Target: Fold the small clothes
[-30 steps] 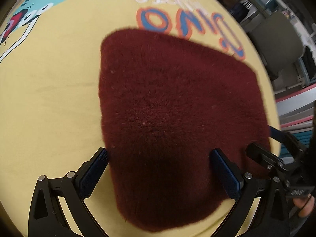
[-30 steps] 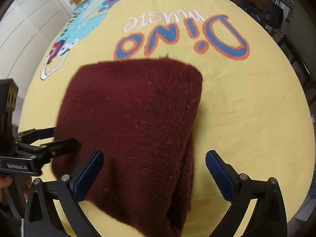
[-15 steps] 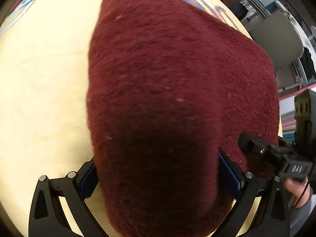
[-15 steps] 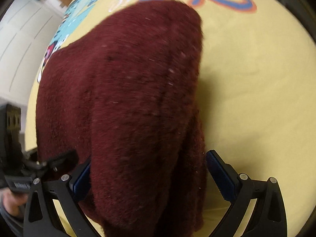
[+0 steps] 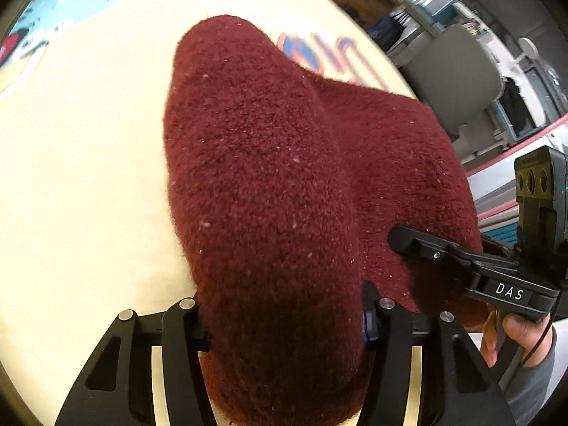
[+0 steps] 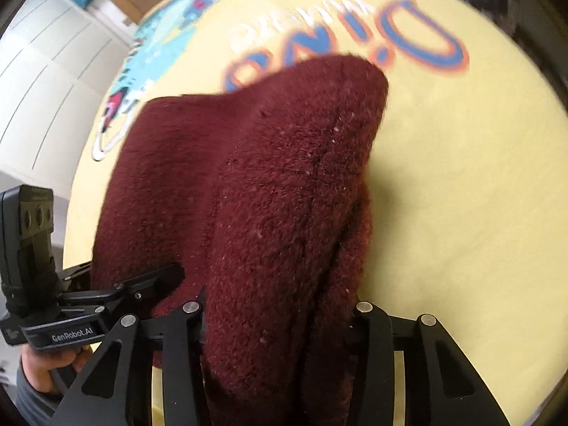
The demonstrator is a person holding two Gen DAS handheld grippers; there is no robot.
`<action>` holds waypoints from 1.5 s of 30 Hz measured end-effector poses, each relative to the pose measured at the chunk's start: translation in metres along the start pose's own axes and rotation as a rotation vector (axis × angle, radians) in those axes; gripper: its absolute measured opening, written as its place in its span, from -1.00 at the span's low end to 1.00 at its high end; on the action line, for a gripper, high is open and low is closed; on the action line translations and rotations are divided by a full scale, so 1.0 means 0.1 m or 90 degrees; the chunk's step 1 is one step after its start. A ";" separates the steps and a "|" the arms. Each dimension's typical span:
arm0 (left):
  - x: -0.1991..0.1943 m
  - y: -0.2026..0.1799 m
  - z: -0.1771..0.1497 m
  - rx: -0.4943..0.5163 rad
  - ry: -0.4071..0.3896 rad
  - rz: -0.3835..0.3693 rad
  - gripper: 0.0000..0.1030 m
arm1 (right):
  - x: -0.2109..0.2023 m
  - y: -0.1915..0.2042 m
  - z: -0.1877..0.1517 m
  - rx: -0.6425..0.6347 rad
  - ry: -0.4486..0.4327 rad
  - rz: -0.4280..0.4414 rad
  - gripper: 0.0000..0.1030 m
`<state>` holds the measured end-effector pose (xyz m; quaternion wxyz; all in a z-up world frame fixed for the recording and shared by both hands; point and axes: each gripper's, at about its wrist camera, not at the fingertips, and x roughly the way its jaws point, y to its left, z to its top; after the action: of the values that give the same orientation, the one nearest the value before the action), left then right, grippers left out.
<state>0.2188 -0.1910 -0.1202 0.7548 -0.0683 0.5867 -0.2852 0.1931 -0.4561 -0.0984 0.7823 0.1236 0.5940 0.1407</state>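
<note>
fingers: both pairs just closed, clamped on garment [image 5: 269,191] near edge | why: lift that edge evenly for folding over | surface: yellow cloth [image 6: 461,177]

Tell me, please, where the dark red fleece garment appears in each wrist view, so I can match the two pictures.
Left wrist: the dark red fleece garment fills the centre, running down between this gripper's fingers.
Right wrist: it fills the centre and lower middle, bunched between the fingers.
Shared landmark: the blue-and-orange lettering on the yellow sheet, beyond the garment's far edge.
</note>
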 end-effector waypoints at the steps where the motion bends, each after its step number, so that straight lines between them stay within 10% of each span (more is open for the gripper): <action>1: -0.10 0.03 -0.04 0.005 -0.010 0.000 -0.02 | -0.06 0.10 0.03 -0.010 -0.007 0.003 -0.12; 10: -0.87 0.61 -0.41 -0.001 -0.082 0.048 -0.02 | 0.02 1.00 0.12 -0.071 -0.023 0.056 -0.12; 17: -0.61 1.08 -1.10 -0.064 -0.044 0.067 0.00 | 0.75 1.22 -0.14 -0.071 0.048 0.037 -0.12; 30: -0.97 1.29 -1.24 -0.066 -0.078 0.163 0.98 | 0.56 1.13 -0.24 -0.079 -0.005 -0.041 0.56; 35: -1.20 1.27 -1.46 -0.080 -0.122 0.192 0.98 | 0.27 1.18 -0.37 -0.107 -0.055 -0.067 0.68; 45: -0.45 1.17 -1.38 -0.042 -0.081 0.260 0.99 | 0.64 1.05 -0.57 -0.116 -0.064 -0.118 0.83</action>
<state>0.1250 -0.0388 -0.1747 0.8298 0.0092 0.5485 -0.1024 0.1470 -0.3335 -0.1329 0.8286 0.0038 0.5479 0.1147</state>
